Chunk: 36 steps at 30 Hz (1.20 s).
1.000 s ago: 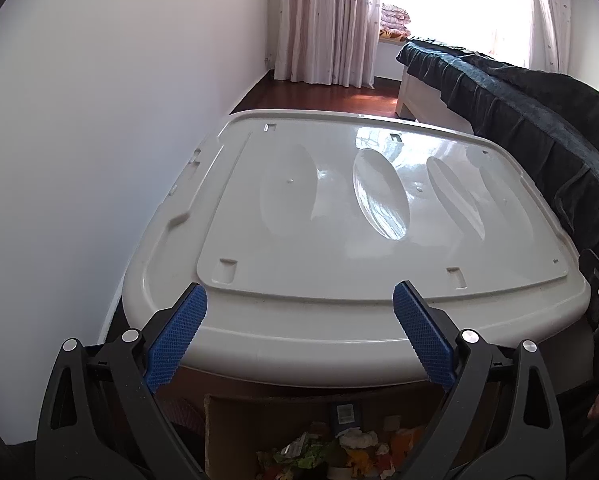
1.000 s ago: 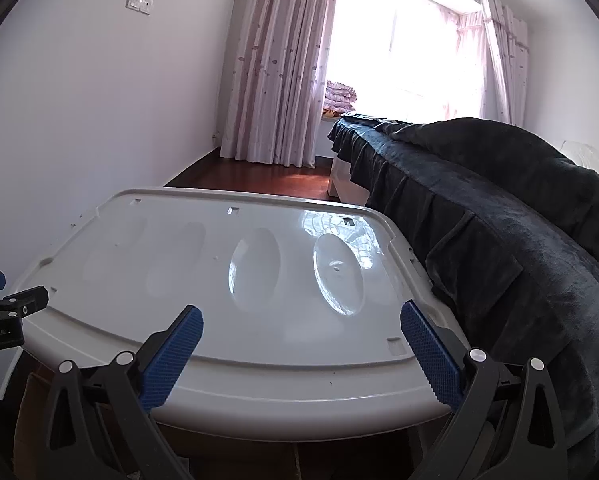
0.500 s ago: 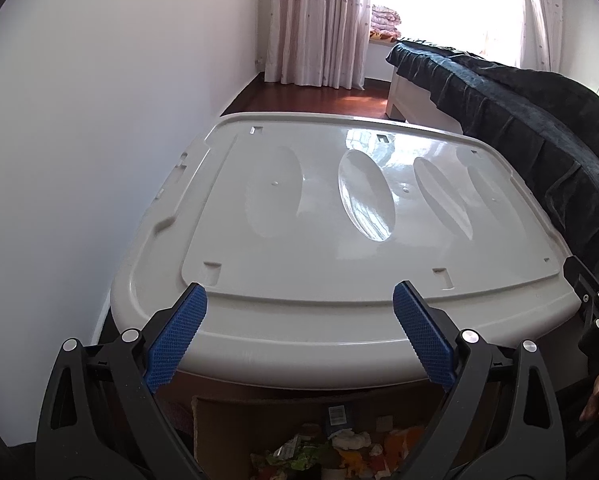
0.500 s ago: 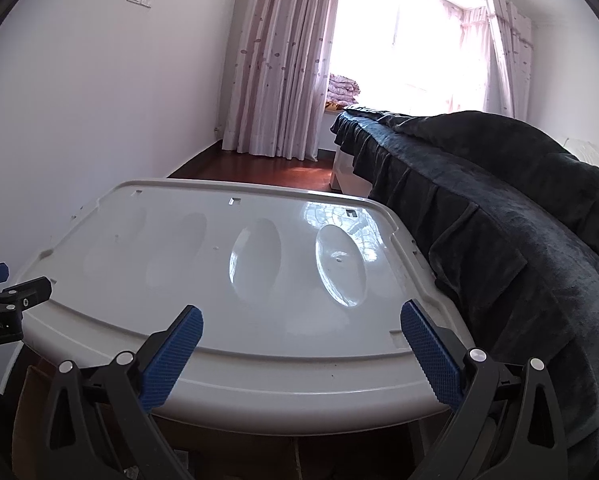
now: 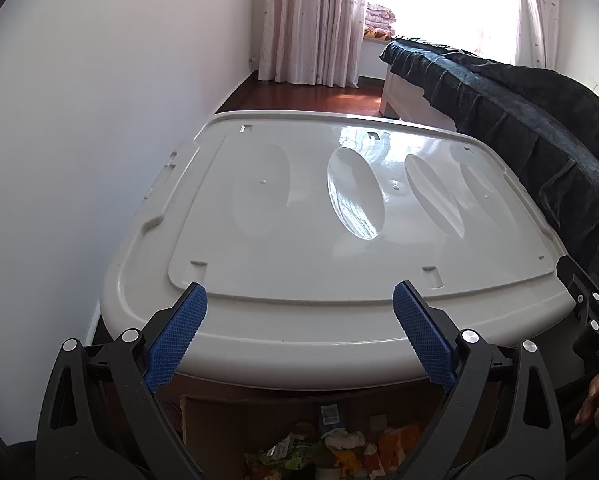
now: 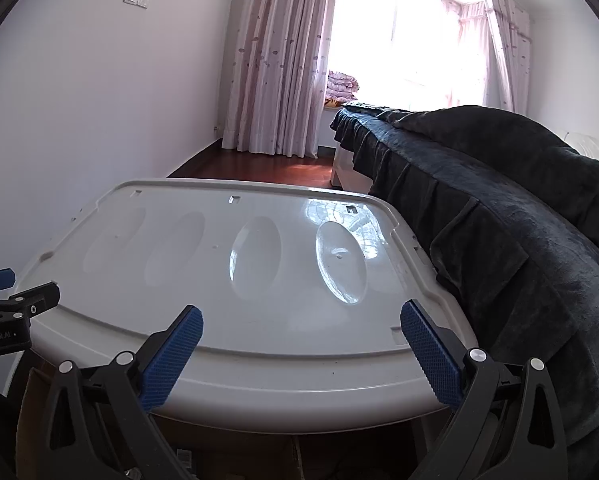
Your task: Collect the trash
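Observation:
A large glossy white plastic lid [image 5: 339, 240] with oval dents fills both views; it also shows in the right wrist view [image 6: 239, 272]. Below its near edge, in the left wrist view, a cardboard box [image 5: 235, 420] holds colourful crumpled wrappers and trash [image 5: 331, 452]. My left gripper [image 5: 299, 336] is open and empty, over the lid's near edge above the box. My right gripper [image 6: 299, 356] is open and empty, over the lid's near right edge. Each gripper shows at the edge of the other's view.
A white wall [image 5: 79, 140] runs along the left. A bed with a dark blanket [image 6: 499, 220] stands close on the right. Curtains [image 6: 279, 60], a bright window and red-brown wood floor [image 5: 307, 96] lie beyond the lid.
Both views have drawn back and risen slightly, so the lid sits lower and farther in frame. Both grippers stay open and empty.

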Tool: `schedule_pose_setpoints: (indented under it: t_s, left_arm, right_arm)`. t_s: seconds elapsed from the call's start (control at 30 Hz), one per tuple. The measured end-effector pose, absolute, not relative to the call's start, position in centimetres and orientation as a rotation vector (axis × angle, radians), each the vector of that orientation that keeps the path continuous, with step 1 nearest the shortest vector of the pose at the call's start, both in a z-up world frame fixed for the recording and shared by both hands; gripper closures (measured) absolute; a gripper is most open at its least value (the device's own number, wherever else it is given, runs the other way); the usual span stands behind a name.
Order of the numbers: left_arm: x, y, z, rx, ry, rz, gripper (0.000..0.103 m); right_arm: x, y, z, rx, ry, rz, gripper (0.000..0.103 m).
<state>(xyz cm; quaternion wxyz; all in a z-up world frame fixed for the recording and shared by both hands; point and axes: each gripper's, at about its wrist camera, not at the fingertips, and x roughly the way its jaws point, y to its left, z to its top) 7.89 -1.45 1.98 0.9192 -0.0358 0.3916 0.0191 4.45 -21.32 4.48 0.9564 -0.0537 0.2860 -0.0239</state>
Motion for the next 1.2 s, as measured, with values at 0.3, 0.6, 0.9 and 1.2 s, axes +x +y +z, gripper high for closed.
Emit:
schedule_pose_setpoints:
  t_s: [0.3, 0.6, 0.9, 1.2]
  left_arm:
    - [7.8, -1.3, 2.1, -0.076, 0.799, 0.05, 0.011]
    - [8.0, -1.1, 2.0, -0.077, 0.804, 0.063, 0.011]
    - [7.0, -1.3, 2.5, -0.057, 0.738, 0.056, 0.009]
    - [7.6, -1.1, 2.2, -0.104, 0.783, 0.031, 0.009]
  right_arm:
    - [4.5, -21.4, 4.3, -0.109, 0.588, -0.048, 0.005]
    - [4.7, -21.6, 4.2, -0.109, 0.598, -0.045, 0.005]
    - [4.8, -21.7, 4.1, -0.104, 0.608, -0.044, 0.005]
    - [5.1, -22.2, 4.0, -0.083, 0.618, -0.047, 0.005]
